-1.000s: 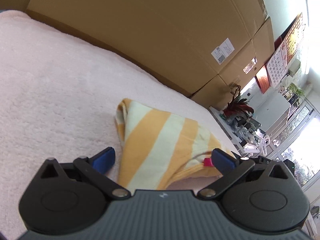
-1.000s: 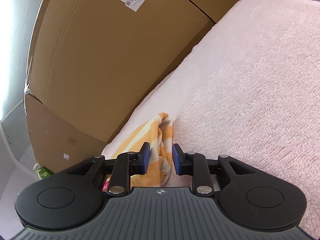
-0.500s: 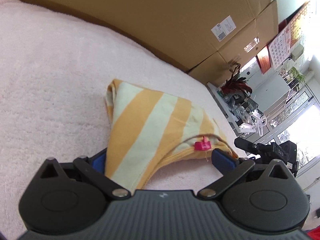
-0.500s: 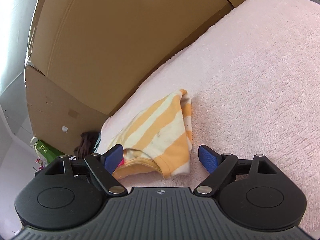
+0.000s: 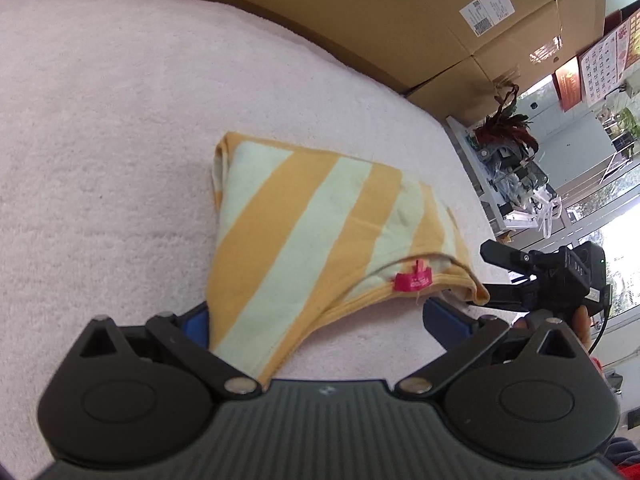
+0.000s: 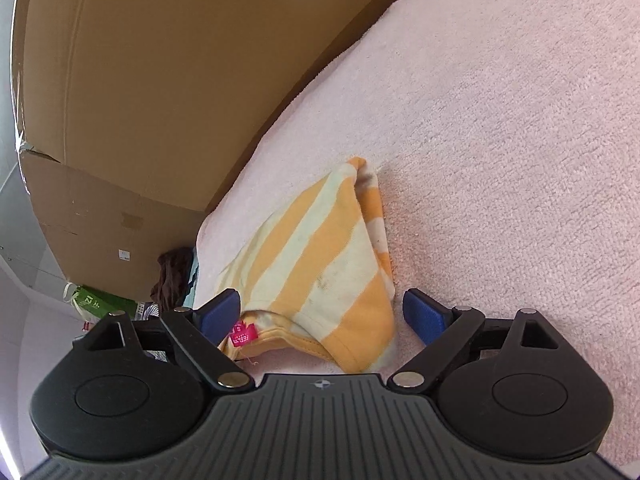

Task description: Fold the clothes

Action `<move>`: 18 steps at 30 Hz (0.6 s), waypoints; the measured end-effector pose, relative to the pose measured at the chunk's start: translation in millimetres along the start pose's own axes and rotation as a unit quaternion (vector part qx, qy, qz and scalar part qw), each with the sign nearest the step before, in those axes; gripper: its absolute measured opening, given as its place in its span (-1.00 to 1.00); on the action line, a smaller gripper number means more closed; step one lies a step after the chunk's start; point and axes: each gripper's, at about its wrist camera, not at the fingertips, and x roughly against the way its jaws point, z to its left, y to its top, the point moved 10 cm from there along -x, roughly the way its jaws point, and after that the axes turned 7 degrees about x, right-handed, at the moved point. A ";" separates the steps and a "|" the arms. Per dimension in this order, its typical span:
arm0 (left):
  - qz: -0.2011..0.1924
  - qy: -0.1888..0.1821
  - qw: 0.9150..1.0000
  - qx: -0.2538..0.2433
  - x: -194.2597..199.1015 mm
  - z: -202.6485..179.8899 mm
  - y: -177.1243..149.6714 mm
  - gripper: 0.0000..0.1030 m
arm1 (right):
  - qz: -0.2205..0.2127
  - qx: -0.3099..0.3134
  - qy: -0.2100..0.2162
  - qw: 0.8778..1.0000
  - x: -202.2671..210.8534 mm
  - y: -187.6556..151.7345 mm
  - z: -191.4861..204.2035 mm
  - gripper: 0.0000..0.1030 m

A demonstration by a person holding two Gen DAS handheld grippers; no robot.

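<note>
A folded yellow-and-pale-striped garment [image 5: 304,224] lies on the pink towel surface [image 5: 100,120], its pink tag [image 5: 413,280] at the near edge. My left gripper [image 5: 320,320] is open, its blue pads wide on either side of the garment's near corner without pressing it. In the right wrist view the same garment [image 6: 320,264] lies just ahead of my right gripper [image 6: 322,314], whose jaws are opening; the near edge with the tag [image 6: 242,334] sits between the pads, untouched. The right gripper's body [image 5: 540,276], held by a hand, shows at the right of the left wrist view.
Large cardboard boxes [image 5: 360,12] wall the far side of the towel [image 6: 520,120]. A dark clothes pile [image 6: 174,276] and a green bag [image 6: 96,304] sit past the towel's end. A cluttered shelf [image 5: 512,168] stands to the right.
The right jaws went from shut on the garment's fold to wide apart, letting it go. Both grippers drew back and rose, so more of the folded garment shows.
</note>
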 end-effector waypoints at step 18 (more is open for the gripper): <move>0.002 -0.079 0.996 0.042 -7.0 1.1 23.2 0.98 | -0.036 0.053 0.002 0.998 -18.4 1.0 12.9 0.71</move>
